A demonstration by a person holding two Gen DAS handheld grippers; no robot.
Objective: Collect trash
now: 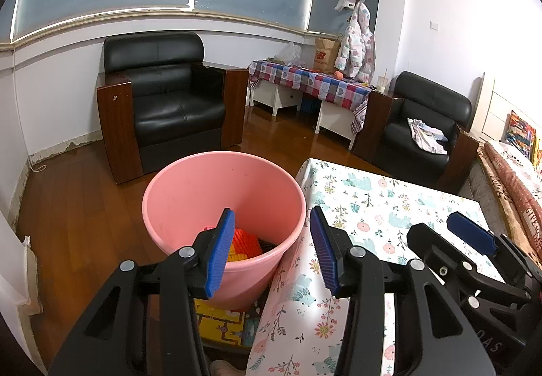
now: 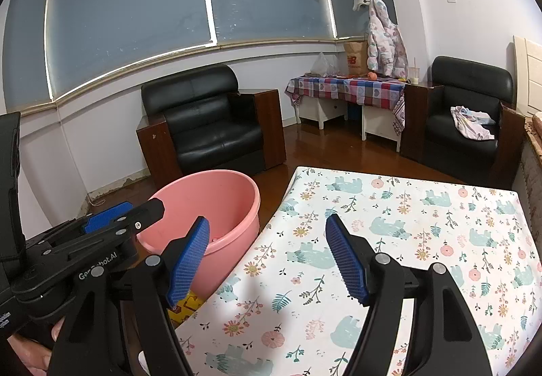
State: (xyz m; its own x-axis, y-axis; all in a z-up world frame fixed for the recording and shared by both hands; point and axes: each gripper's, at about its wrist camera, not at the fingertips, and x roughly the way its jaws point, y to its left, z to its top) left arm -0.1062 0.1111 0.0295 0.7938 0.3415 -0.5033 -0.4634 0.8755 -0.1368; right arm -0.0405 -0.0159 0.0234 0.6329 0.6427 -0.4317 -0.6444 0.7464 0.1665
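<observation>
Left hand-held gripper (image 1: pixel 272 249) spread, empty, above pink bucket (image 1: pixel 189 193) beside floral table (image 1: pixel 389 199); right hand-held gripper (image 2: pixel 267 255) likewise spread.

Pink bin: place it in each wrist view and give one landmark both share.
Left wrist: pink bin centre, left of the table, trash inside.
Right wrist: bin left of centre, beside the table.
Shared landmark: black armchair behind the bin.

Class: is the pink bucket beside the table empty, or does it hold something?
Not empty. The left wrist view shows an orange-and-yellow object at the bottom of the bucket; what it is cannot be told.
</observation>
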